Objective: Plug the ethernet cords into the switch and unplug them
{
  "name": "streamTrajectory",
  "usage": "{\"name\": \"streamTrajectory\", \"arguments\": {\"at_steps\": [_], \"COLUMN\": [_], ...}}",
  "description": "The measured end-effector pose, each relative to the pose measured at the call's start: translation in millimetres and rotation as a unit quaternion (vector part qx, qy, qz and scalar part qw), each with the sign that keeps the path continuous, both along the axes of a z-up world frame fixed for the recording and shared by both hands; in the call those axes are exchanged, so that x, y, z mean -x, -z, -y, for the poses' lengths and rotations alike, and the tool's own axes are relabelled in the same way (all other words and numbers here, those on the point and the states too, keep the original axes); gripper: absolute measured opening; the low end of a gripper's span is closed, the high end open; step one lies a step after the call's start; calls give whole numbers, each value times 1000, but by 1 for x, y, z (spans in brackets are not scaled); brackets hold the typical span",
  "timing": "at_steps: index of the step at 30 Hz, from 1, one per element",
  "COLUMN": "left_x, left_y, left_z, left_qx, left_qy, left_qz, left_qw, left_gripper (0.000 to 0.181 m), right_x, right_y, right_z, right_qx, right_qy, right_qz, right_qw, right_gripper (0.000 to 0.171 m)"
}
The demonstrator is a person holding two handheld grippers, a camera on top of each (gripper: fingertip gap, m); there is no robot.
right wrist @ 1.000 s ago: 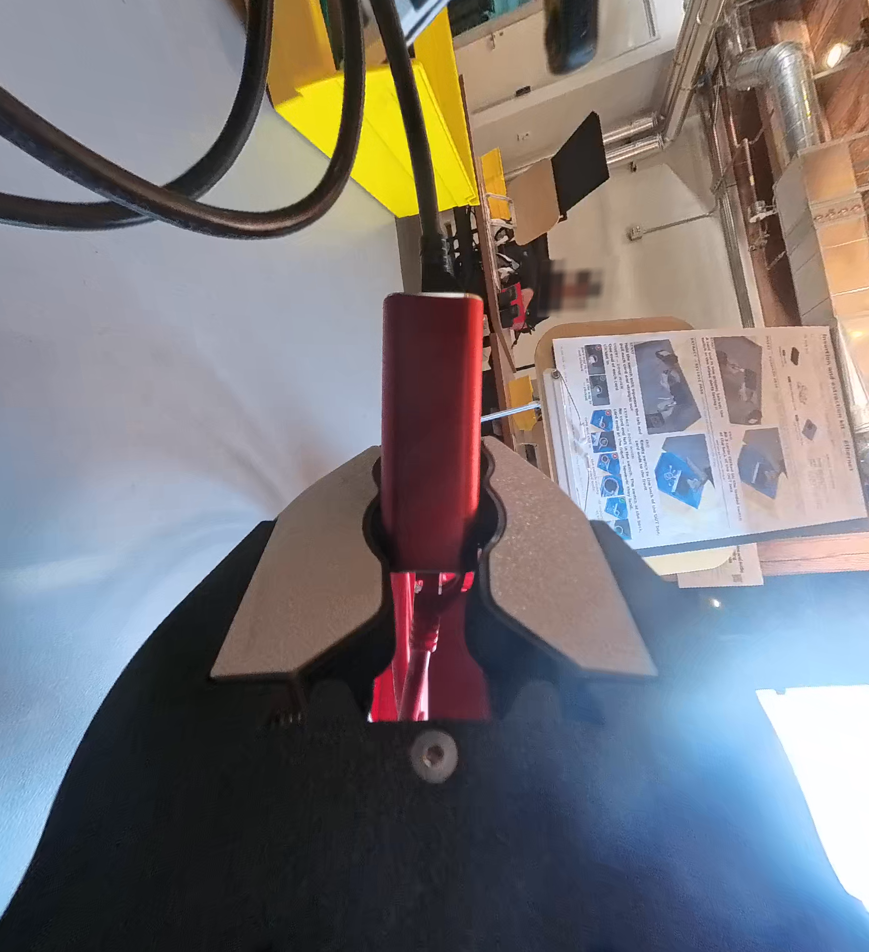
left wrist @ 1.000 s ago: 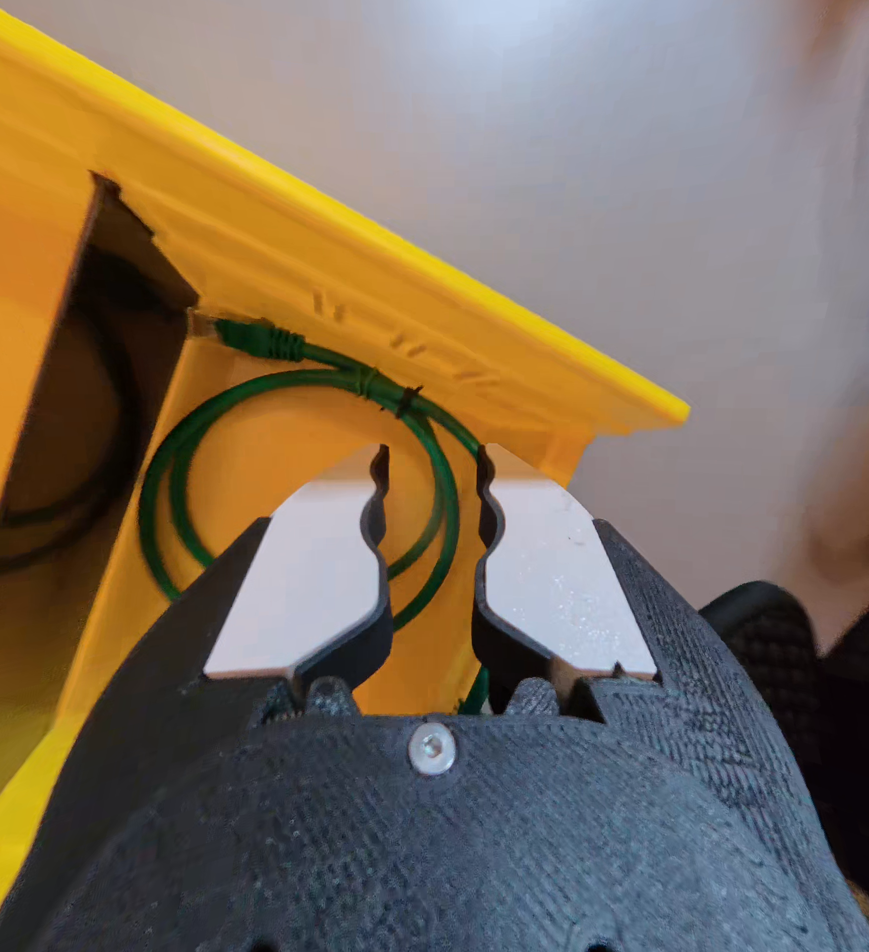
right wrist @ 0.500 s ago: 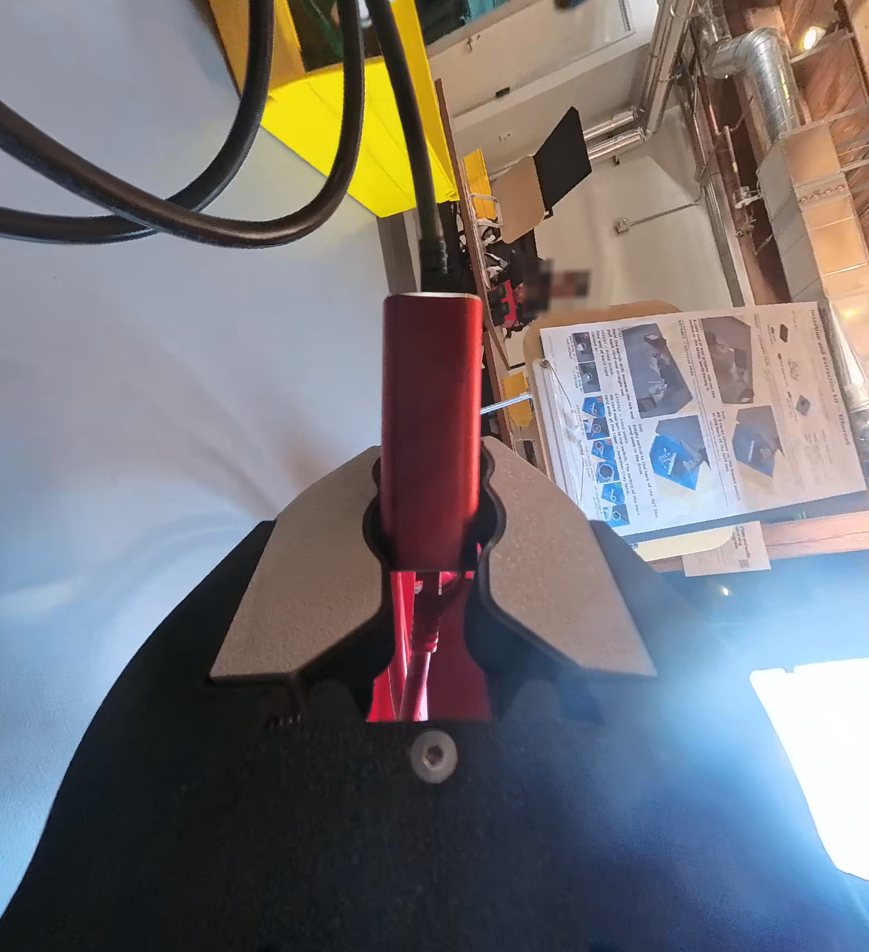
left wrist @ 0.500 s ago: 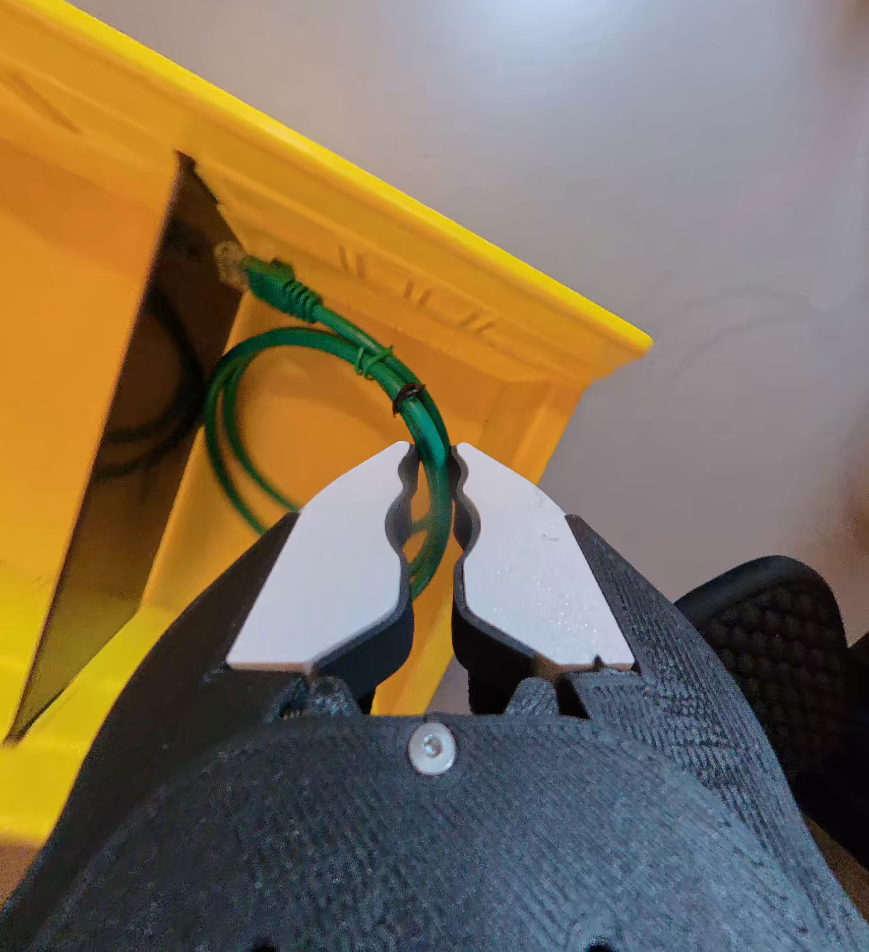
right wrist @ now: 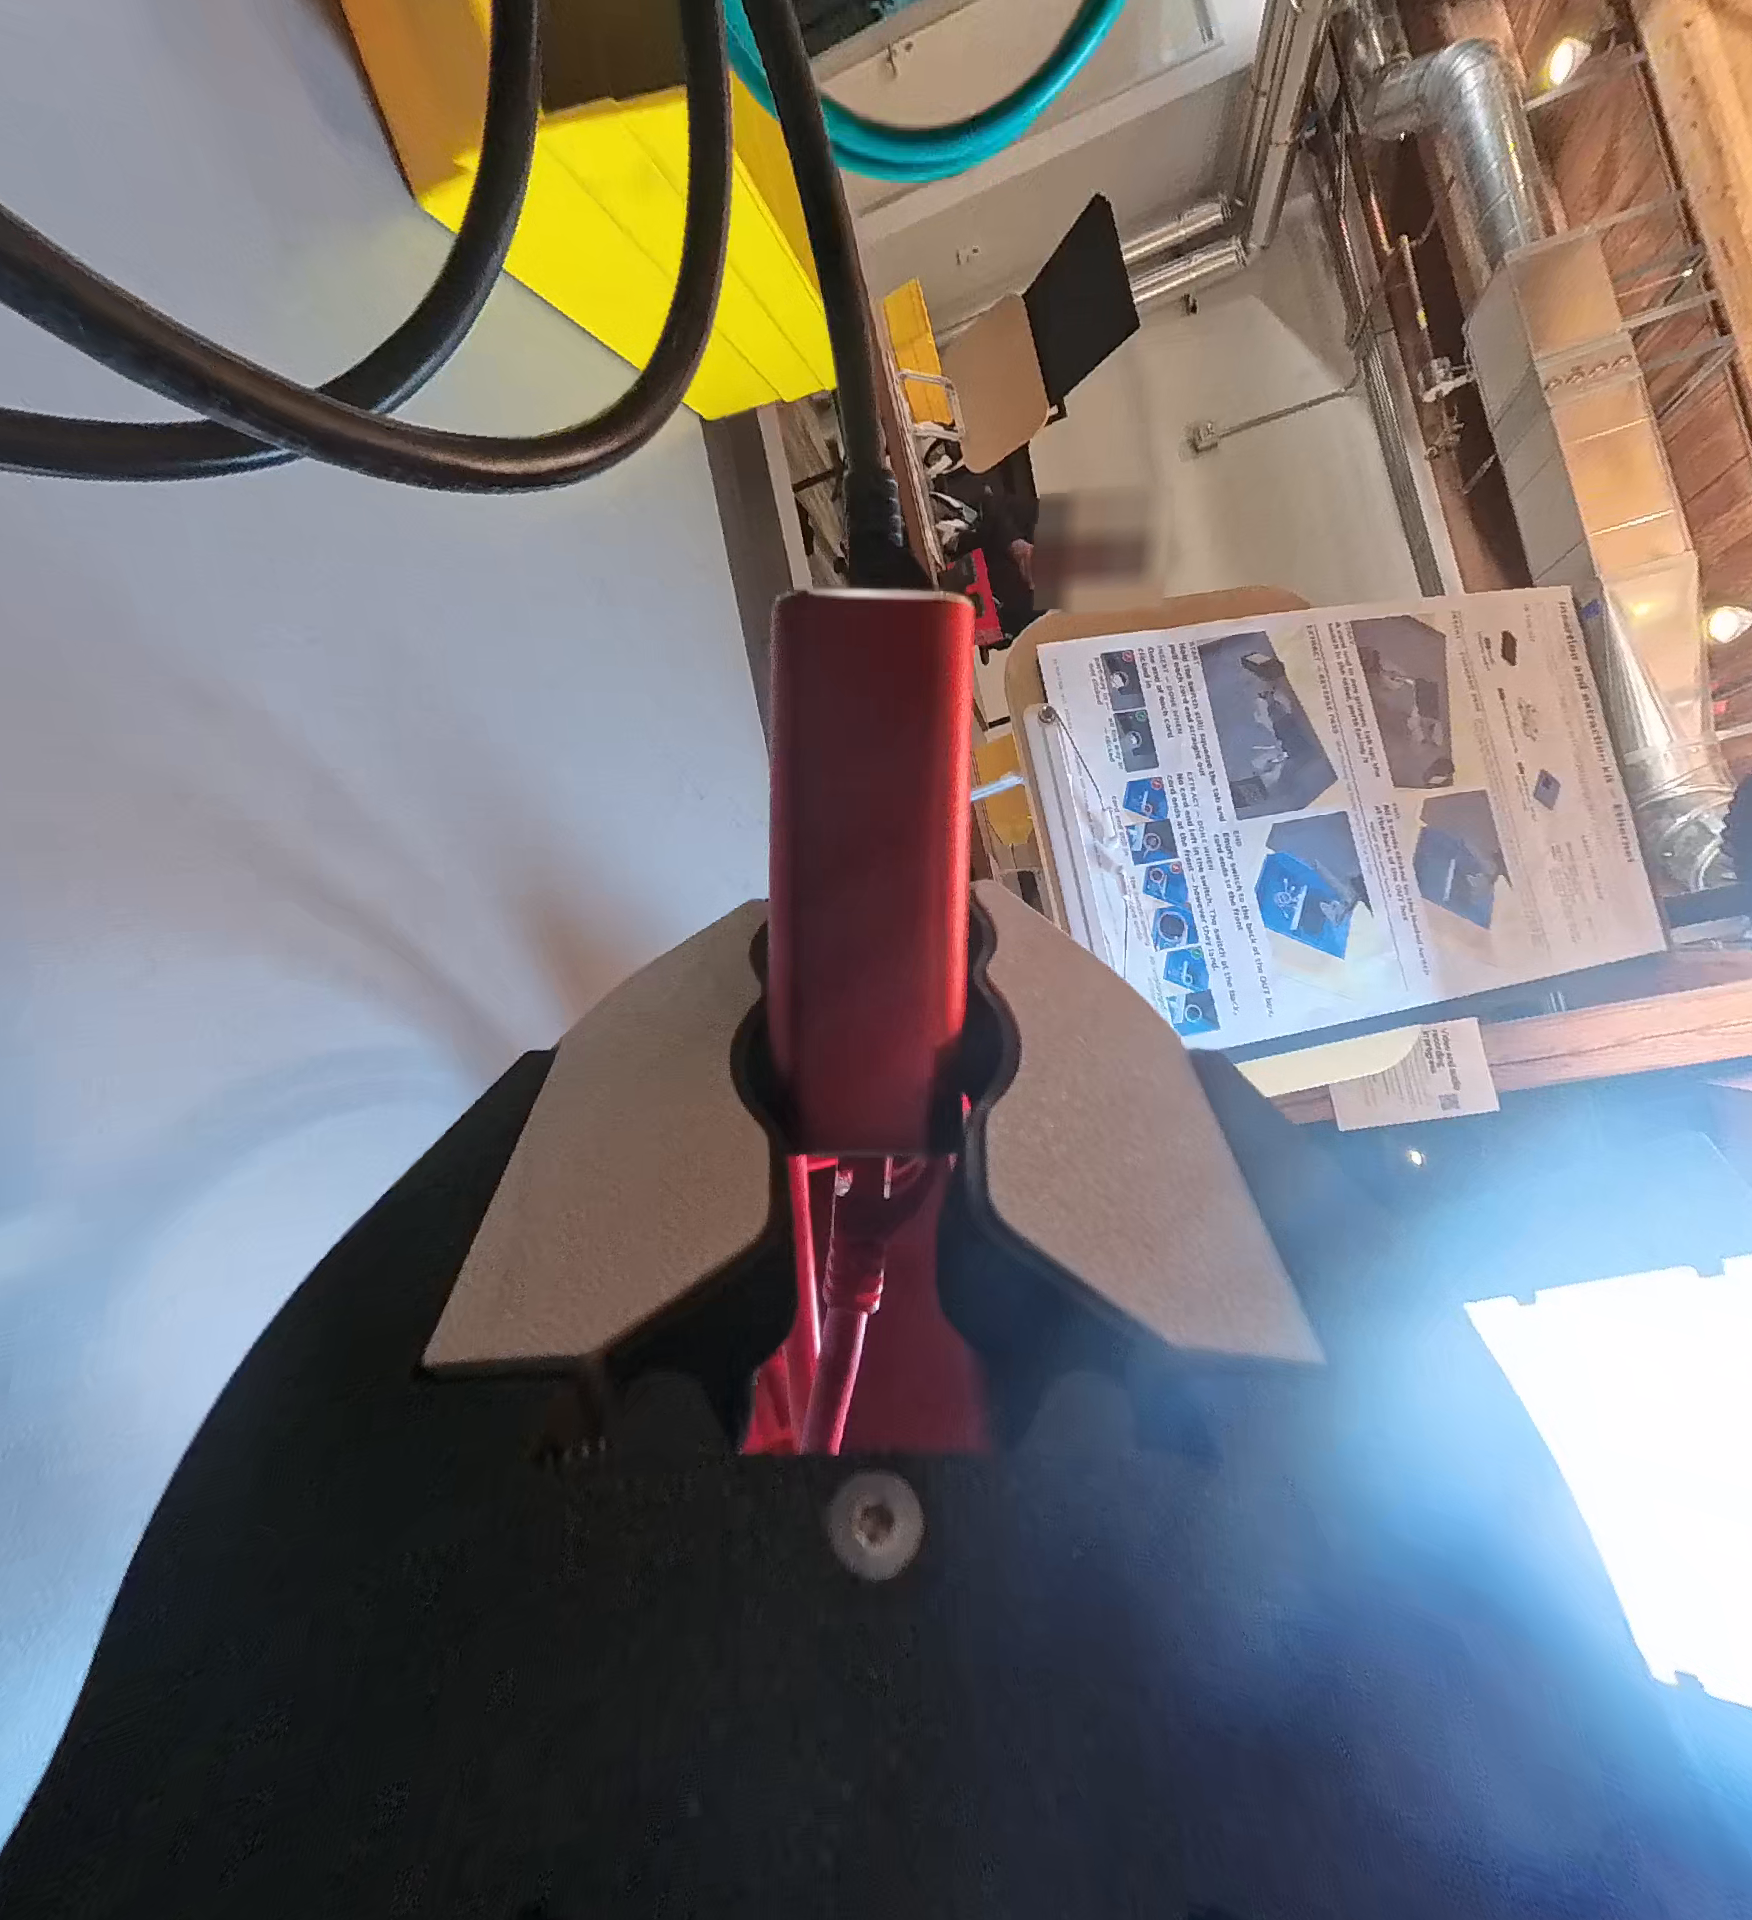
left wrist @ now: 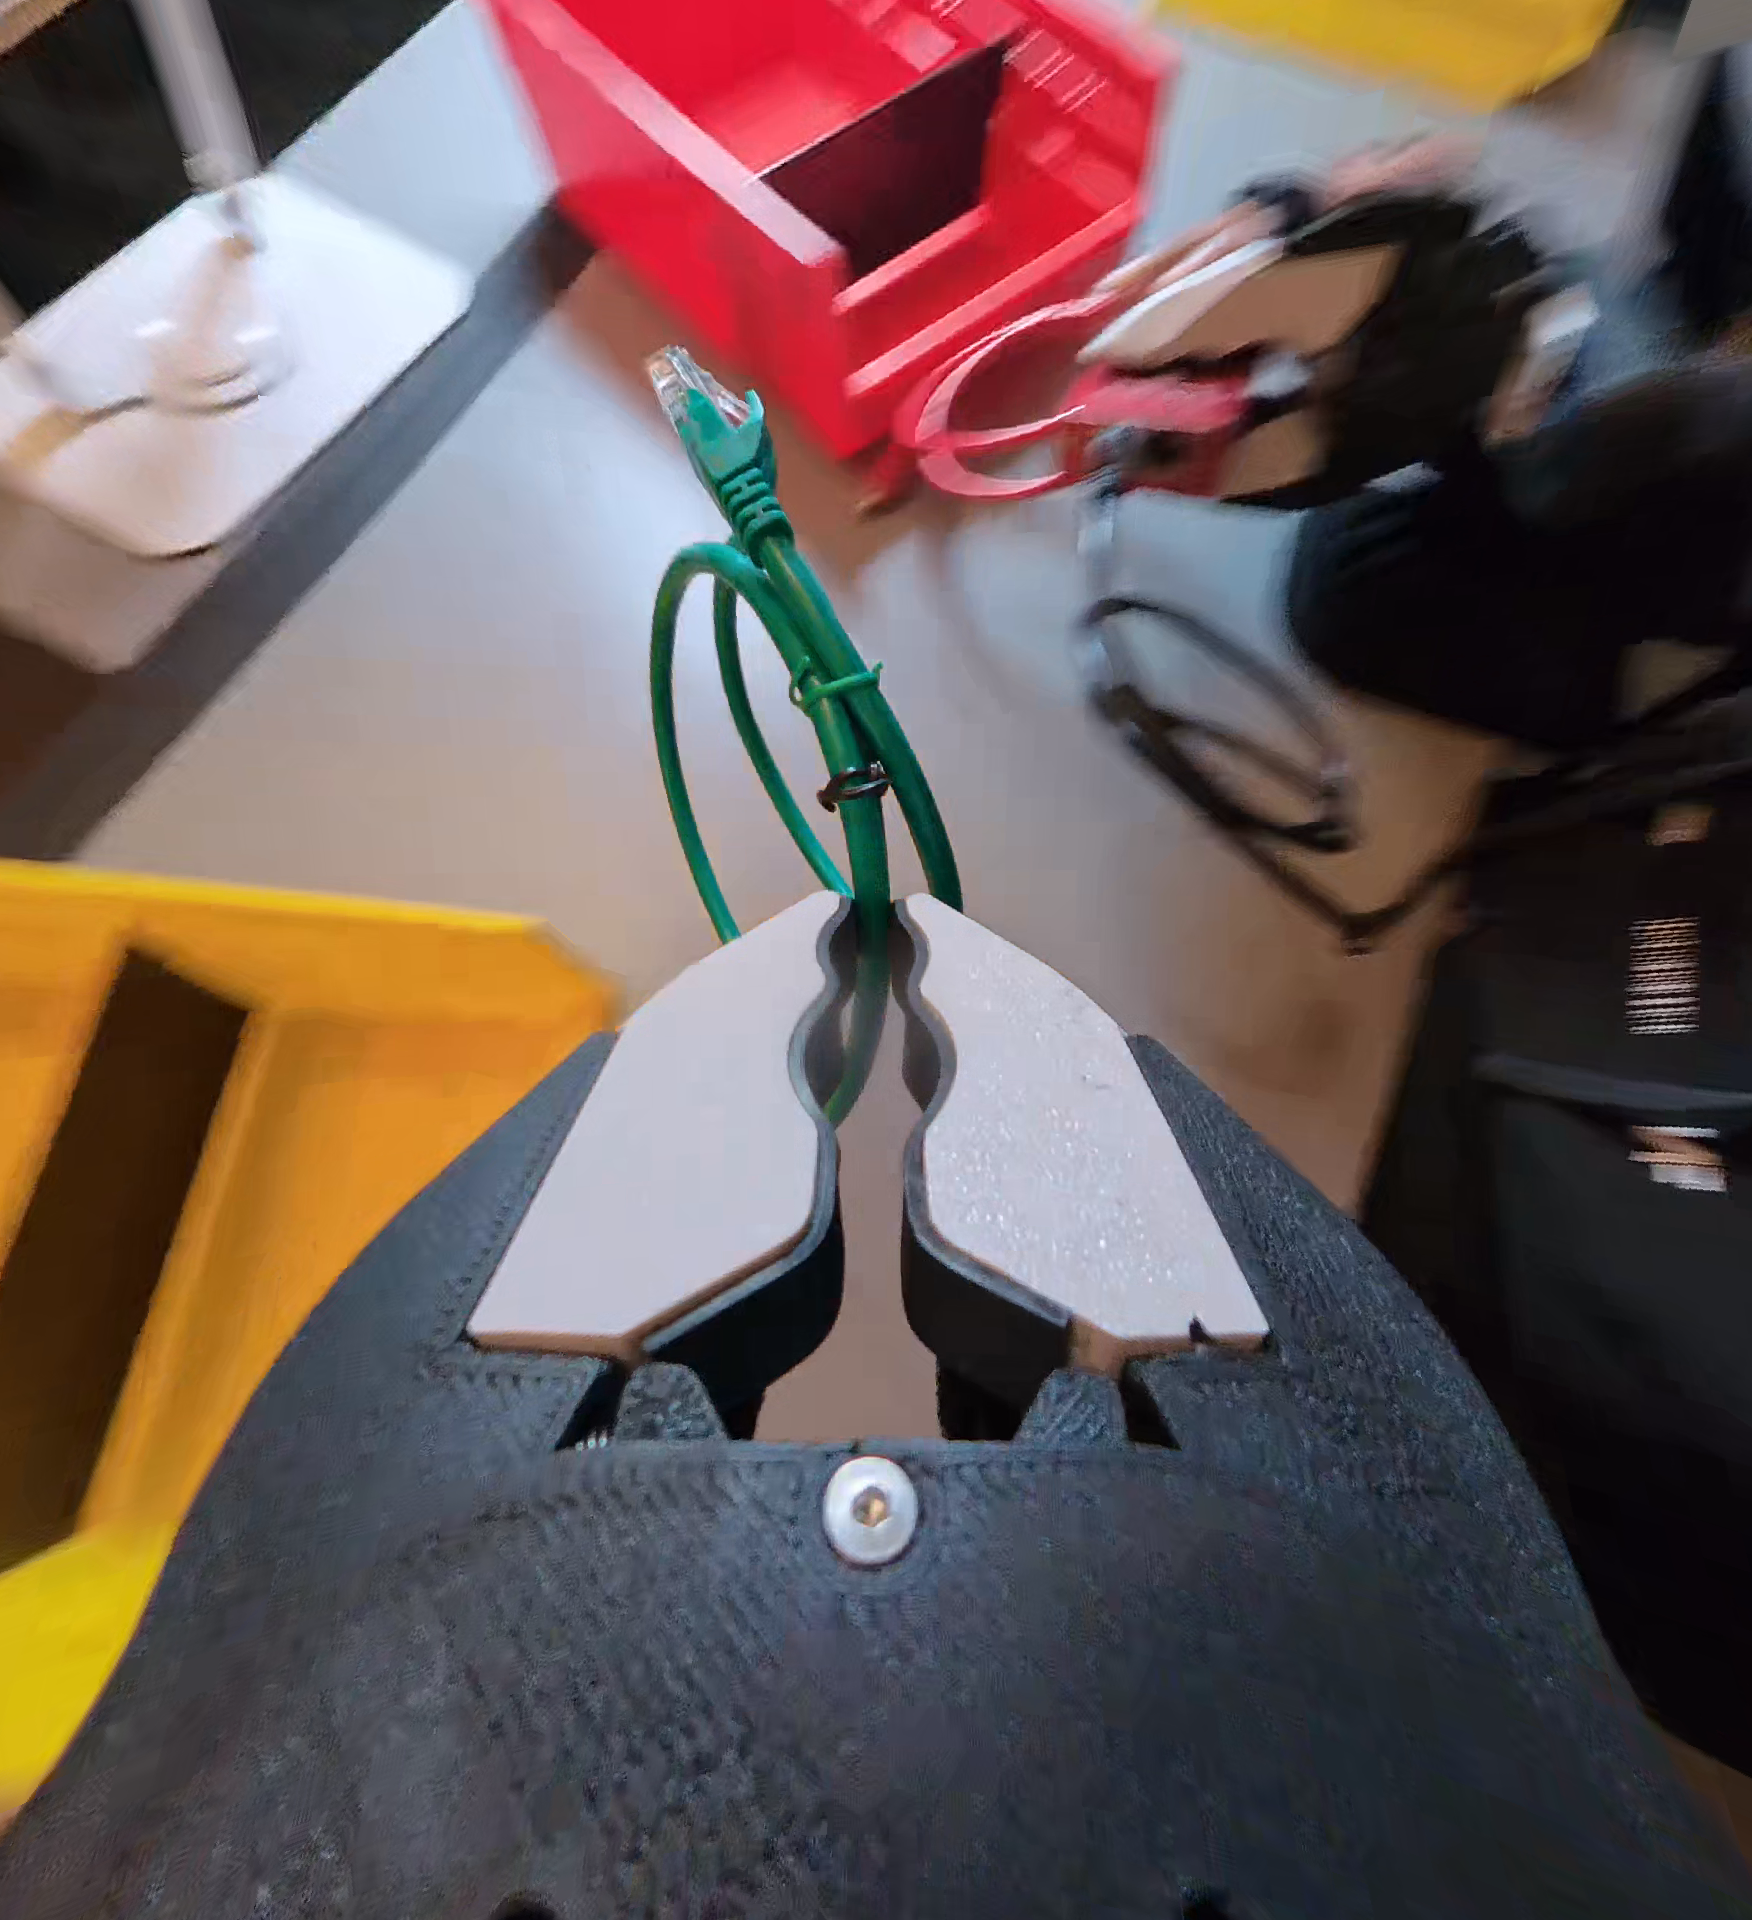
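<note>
**A:** Which step is in hand?

**B:** Fetching a cord, I'd judge. The left gripper point(left wrist: 874, 914) is clamped on a coiled green ethernet cord point(left wrist: 856, 769), pinched at the fingertips. The coil stands ahead of the tips and its clear-tipped plug point(left wrist: 697, 400) points away from the tool, free in the air. A yellow bin point(left wrist: 228, 1039) sits below and to the tool's left.

**A:** And the switch?

**B:** The right gripper point(right wrist: 870, 997) grips a red switch point(right wrist: 867, 831) between its fingers, the body running forward past the tips. A black cable point(right wrist: 820, 312) leaves its far end and loops off to the tool's left. Behind the tips, between the fingers, a red cord point(right wrist: 851, 1288) appears plugged into the near end.

**A:** So the next move?

**B:** Probably bringing the green plug round to a free port on the near end. The grip sits well back from the plug, so it may wobble; the latch tab needs lining up with the port.

**A:** What can't you make out?

**B:** The ports themselves are hidden by the fingers and the switch body. The left view is motion-blurred: a red bin point(left wrist: 830, 187) ahead and a loop of red cord point(left wrist: 997, 436) to its right, held by the other gripper's blurred dark bulk, hardly readable. Glare washes out the right view's lower right.
</note>
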State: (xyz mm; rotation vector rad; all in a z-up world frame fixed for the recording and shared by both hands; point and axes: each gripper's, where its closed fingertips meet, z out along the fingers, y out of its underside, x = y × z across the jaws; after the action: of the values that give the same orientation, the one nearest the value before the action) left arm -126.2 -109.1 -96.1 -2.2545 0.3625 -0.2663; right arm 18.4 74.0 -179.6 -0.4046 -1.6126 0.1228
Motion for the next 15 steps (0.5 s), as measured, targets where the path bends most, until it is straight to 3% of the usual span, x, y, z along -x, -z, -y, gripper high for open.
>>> {"name": "streamTrajectory", "arguments": {"at_steps": [1, 5, 10, 15], "left_x": [-18, -56, -30, 2], "left_y": [0, 29, 99, 151], "left_z": [1, 0, -14, 1], "left_qx": [-10, -23, -24, 19], "left_qy": [28, 79, -6, -84], "left_qz": [49, 243, 412, 294], "left_qw": [998, 967, 911, 952], "left_gripper": [6, 6, 8, 13], "right_x": [-1, -12, -25, -23], "right_y": [-1, -6, -9, -4], "right_z": [-2, -8, -19, -25], "right_qx": [-1, -11, 6, 14], "right_qy": [3, -15, -14, -2], "right_qz": [-2, -6, -17, -14], "right_qw": [1000, 1000, 1000, 1000], "right_gripper": [29, 29, 29, 29]}}
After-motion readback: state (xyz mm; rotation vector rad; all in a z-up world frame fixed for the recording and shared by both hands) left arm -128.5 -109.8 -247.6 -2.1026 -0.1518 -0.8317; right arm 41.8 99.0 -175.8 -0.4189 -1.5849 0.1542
